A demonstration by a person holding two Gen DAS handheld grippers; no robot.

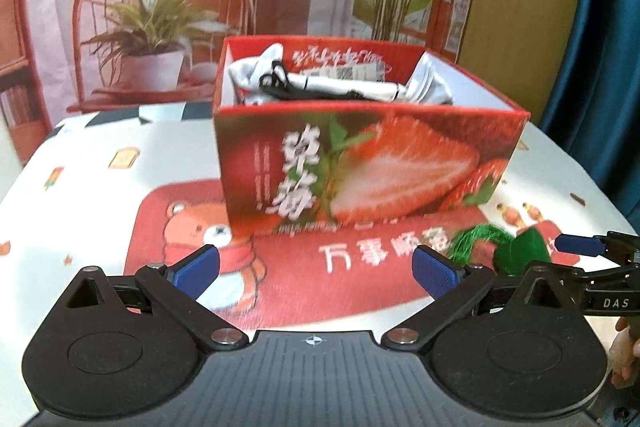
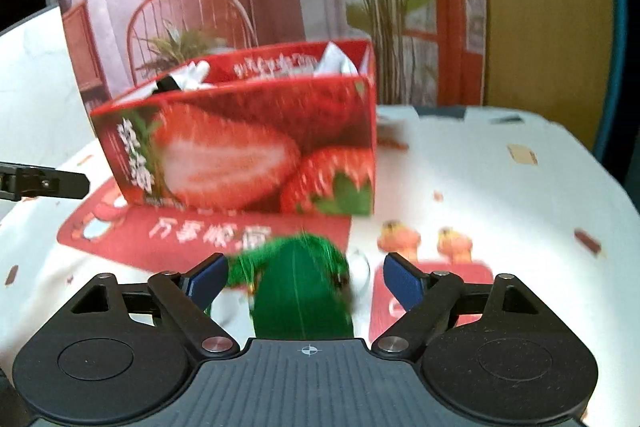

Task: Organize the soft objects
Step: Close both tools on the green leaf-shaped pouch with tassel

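Note:
A red strawberry-print box stands on the table with white and black soft items inside. It also shows in the right wrist view. A green soft object with tinsel-like fringe lies on the tablecloth in front of the box, between the open fingers of my right gripper. In the left wrist view the green object lies at the right, with my right gripper's blue pad beside it. My left gripper is open and empty, in front of the box.
The table carries a white cloth with a red bear print. A printed backdrop of a chair and plants hangs behind the table. A blue curtain is at the right.

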